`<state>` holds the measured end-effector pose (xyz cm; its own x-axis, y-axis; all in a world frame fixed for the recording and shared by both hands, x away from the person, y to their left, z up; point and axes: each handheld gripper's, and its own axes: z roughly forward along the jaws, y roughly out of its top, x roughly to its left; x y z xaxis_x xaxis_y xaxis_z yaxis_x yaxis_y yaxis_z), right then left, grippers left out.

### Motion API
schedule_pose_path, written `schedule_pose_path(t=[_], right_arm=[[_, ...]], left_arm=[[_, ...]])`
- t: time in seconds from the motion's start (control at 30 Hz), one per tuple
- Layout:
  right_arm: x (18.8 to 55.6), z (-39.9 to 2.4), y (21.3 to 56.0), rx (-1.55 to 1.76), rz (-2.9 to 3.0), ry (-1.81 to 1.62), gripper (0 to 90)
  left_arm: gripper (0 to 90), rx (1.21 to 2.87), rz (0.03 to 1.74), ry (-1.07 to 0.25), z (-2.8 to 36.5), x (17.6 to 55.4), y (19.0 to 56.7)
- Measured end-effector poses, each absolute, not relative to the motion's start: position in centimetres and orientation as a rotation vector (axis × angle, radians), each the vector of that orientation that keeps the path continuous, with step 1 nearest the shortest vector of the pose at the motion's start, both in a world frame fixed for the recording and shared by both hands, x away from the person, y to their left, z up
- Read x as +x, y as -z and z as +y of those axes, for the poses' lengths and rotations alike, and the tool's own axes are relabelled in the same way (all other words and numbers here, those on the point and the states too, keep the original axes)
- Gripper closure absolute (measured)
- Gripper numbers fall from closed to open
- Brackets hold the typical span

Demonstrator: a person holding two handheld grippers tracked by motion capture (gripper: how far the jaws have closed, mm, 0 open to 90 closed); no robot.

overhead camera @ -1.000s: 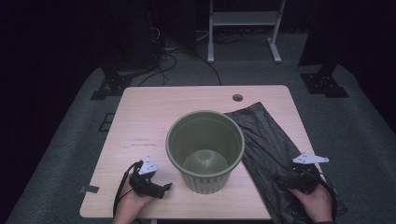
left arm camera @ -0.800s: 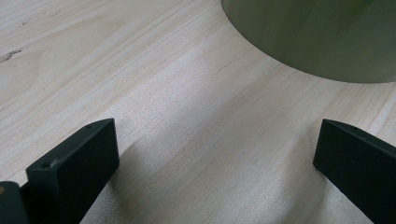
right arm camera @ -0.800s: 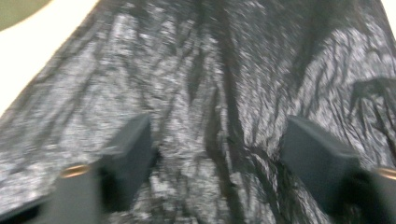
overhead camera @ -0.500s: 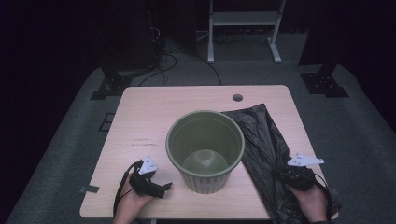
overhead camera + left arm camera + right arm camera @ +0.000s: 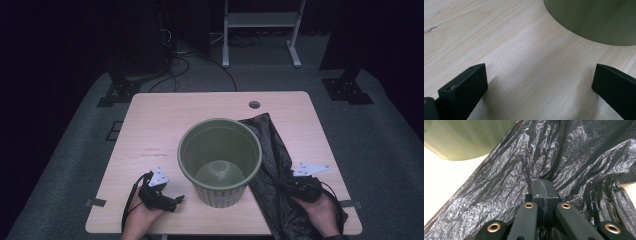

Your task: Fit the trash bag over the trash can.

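The left black two-jaw tongs (image 5: pixel 172 201) lay low at the near left edge of the surface, held in the person's left hand (image 5: pixel 141 216), jaws standing wide apart with nothing between them. The right black two-jaw tongs (image 5: pixel 289 186), gripped by the right hand (image 5: pixel 321 212) at the near right, had just closed, jaws pressed together on a fold of crinkled black plastic bag (image 5: pixel 579 152)
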<state>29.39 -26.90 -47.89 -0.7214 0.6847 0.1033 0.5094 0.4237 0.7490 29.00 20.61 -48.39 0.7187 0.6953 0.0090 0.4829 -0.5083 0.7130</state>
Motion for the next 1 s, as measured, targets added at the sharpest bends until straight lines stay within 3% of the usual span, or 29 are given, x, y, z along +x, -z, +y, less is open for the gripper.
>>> schedule_pose_path(t=[0.1, 0.13, 0.33, 0.57, 0.67, 1.0], right_arm=[[29.4, -26.5, 47.9, 1.039, 2.465, -1.174, 85.1], [29.4, -26.5, 47.8, 1.045, 2.452, -1.178, 75.9], [29.5, -27.1, 46.7, 1.105, 2.4, -1.184, 45.3], [30.0, -27.6, 45.1, 1.149, 2.305, -1.149, 18.8], [30.5, -27.9, 44.6, 1.159, 2.276, -1.133, 13.8], [33.4, -28.9, 44.4, 1.227, 2.256, -1.053, 13.6]], left_arm=[[0.0, 2.209, 0.889, -0.384, 20.6, 29.0, 48.4], [0.0, 2.209, 0.889, -0.384, 20.6, 29.0, 48.4], [0.0, 2.209, 0.889, -0.384, 20.6, 29.0, 48.4], [0.0, 2.209, 0.889, -0.384, 20.6, 29.0, 48.4], [0.0, 2.209, 0.889, -0.384, 20.6, 29.0, 48.4], [0.0, 2.209, 0.888, -0.384, 20.6, 29.0, 48.4]])
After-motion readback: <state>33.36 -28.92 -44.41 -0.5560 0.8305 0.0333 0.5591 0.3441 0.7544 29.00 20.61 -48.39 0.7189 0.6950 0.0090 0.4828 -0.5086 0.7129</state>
